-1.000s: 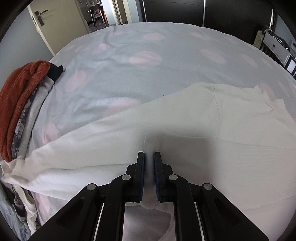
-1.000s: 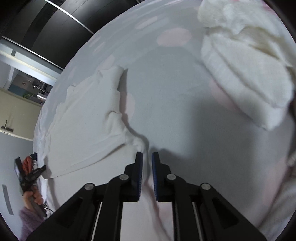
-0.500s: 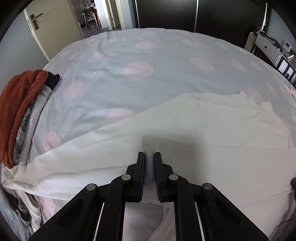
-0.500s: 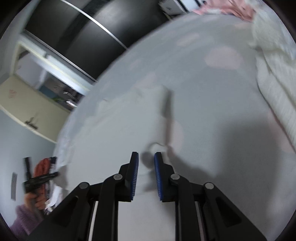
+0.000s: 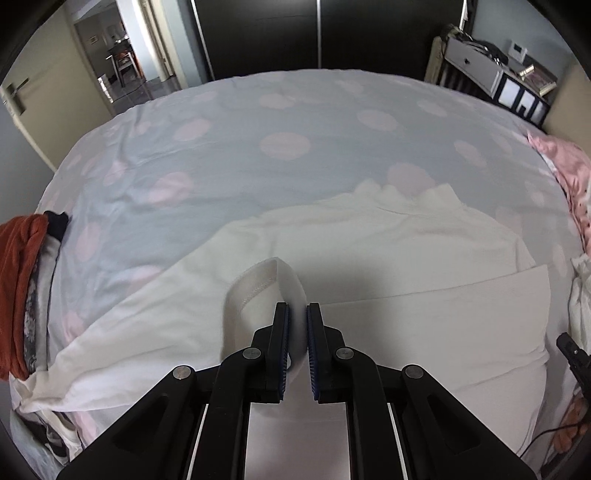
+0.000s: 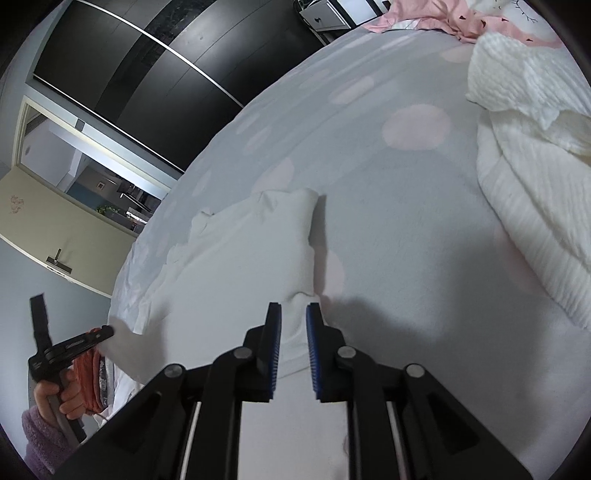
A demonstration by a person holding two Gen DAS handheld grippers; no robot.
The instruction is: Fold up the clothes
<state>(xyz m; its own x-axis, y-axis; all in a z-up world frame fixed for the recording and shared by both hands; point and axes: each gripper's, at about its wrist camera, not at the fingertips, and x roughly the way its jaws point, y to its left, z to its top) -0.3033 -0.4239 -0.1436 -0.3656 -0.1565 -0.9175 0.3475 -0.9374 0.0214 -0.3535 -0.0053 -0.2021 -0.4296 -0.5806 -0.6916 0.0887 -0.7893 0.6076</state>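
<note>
Bedding first: my bed (image 5: 295, 110), under a grey cover with pale pink dots, carries everything, and nothing here is a container, so the clothes simply lie on the cover. My white garment (image 5: 388, 266) is spread flat across the near half of the bed, its bunched collar end toward the middle and one panel folded over toward the right edge. Along the left edge a stack of clothes (image 5: 22, 295) sits with a rust-orange piece on top and grey and dark ones beneath. Only the left wrist view shows that stack in full, plus the white drawer unit (image 5: 476, 70) beyond the far right corner. Only the right wrist view shows the heap of ribbed white cloth (image 6: 535, 184) by the right edge and the pink garment (image 6: 436, 18) past it at the far corner. It also catches my left hand (image 6: 55, 398) at the trigger. My left gripper (image 5: 297, 314) is pinching a looped, stitched hem of the white garment, the cloth standing up between the nearly closed jaws. My right gripper (image 6: 293, 314) has its jaws slightly apart astride a raised ridge of the same garment; I cannot tell whether it truly grips.
</note>
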